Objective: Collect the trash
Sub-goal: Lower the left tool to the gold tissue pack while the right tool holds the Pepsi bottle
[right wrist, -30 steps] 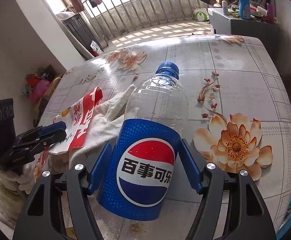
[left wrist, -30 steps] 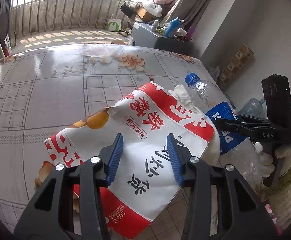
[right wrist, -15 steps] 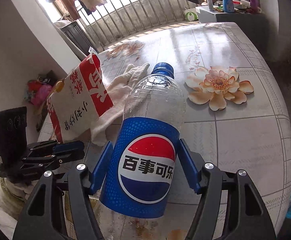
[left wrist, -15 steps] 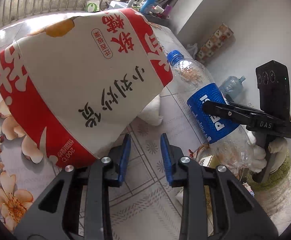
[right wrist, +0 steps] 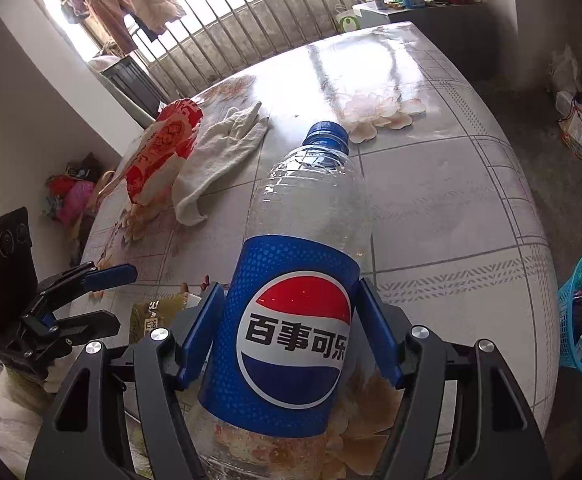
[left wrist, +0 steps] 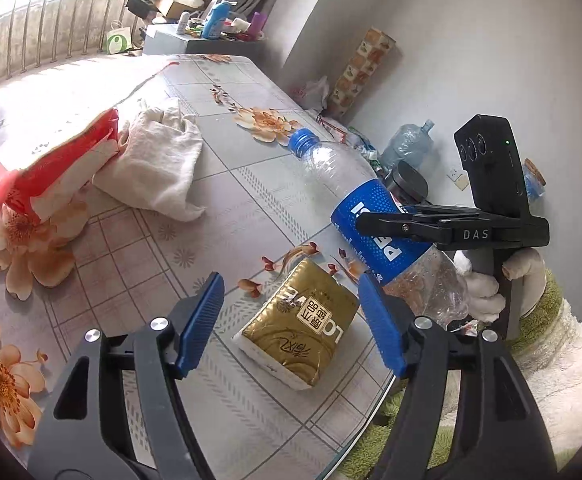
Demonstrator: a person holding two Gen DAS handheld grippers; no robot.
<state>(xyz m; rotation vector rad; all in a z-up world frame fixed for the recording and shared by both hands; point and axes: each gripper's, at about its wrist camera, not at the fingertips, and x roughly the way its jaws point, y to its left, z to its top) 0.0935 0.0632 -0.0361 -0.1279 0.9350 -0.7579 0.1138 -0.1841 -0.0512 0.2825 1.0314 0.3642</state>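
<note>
the left gripper (left wrist: 291, 328) has just been opening, jaws apart and empty — the gold packet (left wrist: 299, 332) lies on the table (left wrist: 231, 184) right below, long axis running away from them. just beyond the packet, the right gripper (right wrist: 291, 332) clamps the bottle (right wrist: 303, 280).

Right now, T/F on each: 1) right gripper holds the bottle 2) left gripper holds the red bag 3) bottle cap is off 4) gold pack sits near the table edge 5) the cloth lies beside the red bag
1) True. The right gripper is clamped on the bottle at its blue label.
2) False. The left gripper is open and holds nothing; its jaws have just been opening. The red bag lies on the table.
3) False. The blue cap is on.
4) True. The gold pack lies near the table edge, beyond the left gripper's open jaws.
5) True. The cloth lies against the bag.
</note>
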